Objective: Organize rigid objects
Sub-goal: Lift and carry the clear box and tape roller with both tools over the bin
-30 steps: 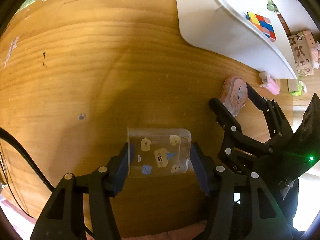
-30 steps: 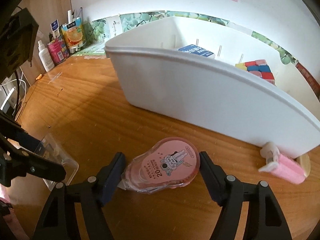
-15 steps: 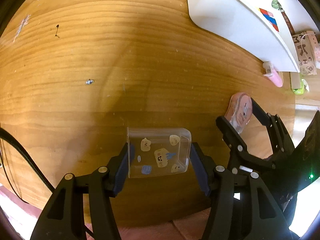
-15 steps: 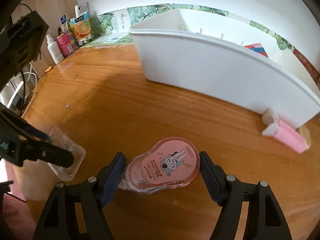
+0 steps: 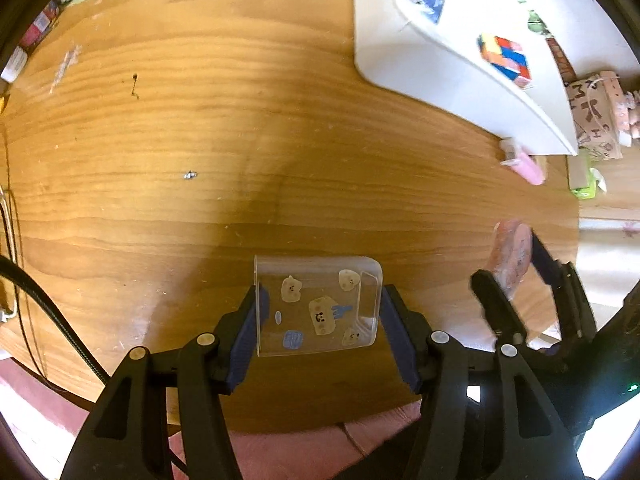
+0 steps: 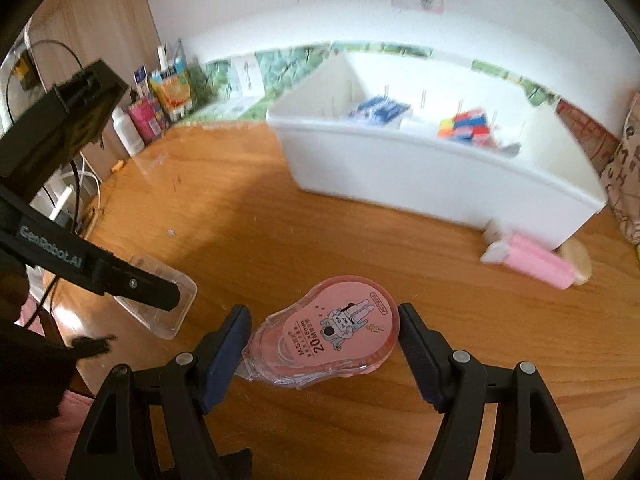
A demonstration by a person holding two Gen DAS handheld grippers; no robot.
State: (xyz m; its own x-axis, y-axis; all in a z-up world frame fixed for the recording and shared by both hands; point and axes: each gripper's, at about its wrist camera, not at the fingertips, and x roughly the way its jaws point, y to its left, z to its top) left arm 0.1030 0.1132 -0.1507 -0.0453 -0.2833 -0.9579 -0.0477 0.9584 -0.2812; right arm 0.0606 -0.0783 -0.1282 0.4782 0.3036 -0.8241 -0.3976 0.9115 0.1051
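Left gripper (image 5: pixel 318 312) clamped on a clear plastic box (image 5: pixel 316 306) with little cartoon stickers, pads pressing both short sides, box held above the wooden desk (image 5: pixel 200 140). In the left wrist view the box sits at centre-low, about 6 o'clock.

Right gripper (image 6: pixel 322 344) clamped on a pink correction tape dispenser (image 6: pixel 326 338), teardrop shaped, printed label up, nose pointing toward 8 o'clock. Pads touch it on both sides; it is off the desk. The same dispenser shows in the left wrist view at 4 o'clock, between the right gripper's black fingers (image 5: pixel 496 304).

In the right wrist view the left gripper's arm crosses at 9 o'clock, with the clear box under its tip.

Farther out: a pink eraser-like block (image 6: pixel 532 262) with a white cap lies on the desk at 3 o'clock, just beside the front wall of a white divided bin (image 6: pixel 420 172). A pale round thing is touching its far end, too blurred to name.

The bin at 1 o'clock holds a blue packet (image 6: pixel 380 110) in a left compartment and a multicoloured puzzle cube (image 6: pixel 466 126) in the next one over. Frame is motion-blurred here.

Far back at 10 o'clock: bottles and cartons (image 6: pixel 160 108) against the wall. Patterned bag (image 6: pixel 626 176) at the right edge, 3 o'clock.
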